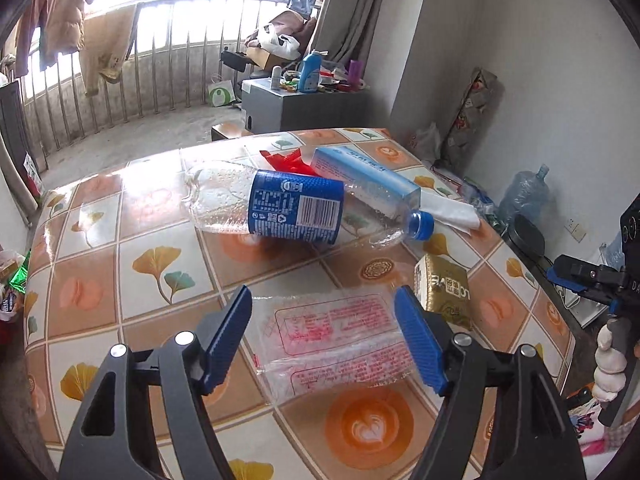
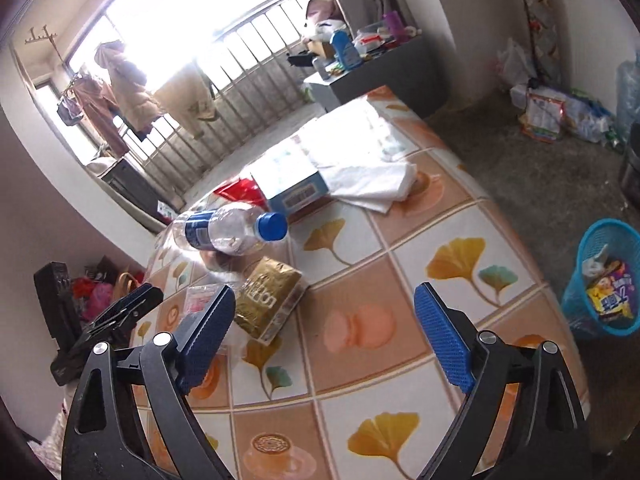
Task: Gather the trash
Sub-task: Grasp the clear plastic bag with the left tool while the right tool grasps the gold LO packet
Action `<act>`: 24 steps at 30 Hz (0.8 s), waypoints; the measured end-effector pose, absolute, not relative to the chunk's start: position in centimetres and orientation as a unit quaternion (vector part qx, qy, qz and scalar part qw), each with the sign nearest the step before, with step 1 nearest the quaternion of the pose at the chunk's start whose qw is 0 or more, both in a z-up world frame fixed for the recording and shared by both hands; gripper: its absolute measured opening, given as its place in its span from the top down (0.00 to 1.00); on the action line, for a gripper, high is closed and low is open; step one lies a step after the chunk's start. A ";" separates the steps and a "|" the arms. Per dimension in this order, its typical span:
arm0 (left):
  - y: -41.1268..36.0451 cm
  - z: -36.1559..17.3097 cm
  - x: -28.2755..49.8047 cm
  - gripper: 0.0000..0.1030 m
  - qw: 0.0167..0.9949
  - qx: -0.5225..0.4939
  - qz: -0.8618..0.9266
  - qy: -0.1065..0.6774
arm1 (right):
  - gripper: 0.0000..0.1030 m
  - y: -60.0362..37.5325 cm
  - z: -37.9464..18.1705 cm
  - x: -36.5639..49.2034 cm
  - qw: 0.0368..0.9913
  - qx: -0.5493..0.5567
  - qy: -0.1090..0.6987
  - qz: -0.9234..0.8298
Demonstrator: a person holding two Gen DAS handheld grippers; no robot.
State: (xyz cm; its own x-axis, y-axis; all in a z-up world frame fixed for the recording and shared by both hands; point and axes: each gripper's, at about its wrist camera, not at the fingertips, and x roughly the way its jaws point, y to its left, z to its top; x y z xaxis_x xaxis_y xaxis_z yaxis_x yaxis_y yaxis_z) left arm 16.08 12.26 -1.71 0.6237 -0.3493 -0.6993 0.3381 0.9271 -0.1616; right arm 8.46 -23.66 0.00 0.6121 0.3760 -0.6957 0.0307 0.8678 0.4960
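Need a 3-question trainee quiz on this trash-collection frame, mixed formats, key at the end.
1. True or false: the clear plastic bottle with blue label and blue cap stands upright on the tiled-pattern table.
2. Which item lies between the open jaws of the left gripper? A) gold foil packet B) clear plastic wrapper with red print C) white folded tissue
3. Fill in: the blue mesh waste basket stands on the ____, beside the table.

Key: 1 false, it lies on its side. 2 B. 3 floor.
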 end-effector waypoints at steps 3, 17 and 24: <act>12.9 -2.8 17.9 0.45 0.895 -0.014 -0.190 0.403 | 0.26 -21.6 -1.1 9.9 0.839 0.257 0.465 0.113; 18.8 -6.1 22.0 0.66 0.825 -0.118 -0.209 0.512 | 0.29 -16.8 -1.6 12.8 0.819 0.219 0.523 0.092; 19.9 -7.1 20.6 0.66 0.780 -0.201 -0.246 0.540 | 0.35 -15.9 -2.6 13.6 0.822 0.189 0.533 0.070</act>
State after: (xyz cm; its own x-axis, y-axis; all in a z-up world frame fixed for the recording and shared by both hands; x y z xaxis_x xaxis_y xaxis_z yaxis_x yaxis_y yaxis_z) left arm 20.64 19.88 -7.13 0.2963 -0.5998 -0.7433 0.1666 0.7987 -0.5781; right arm 13.59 -15.90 -2.56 0.4225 0.3165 -0.8493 0.0857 0.9189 0.3851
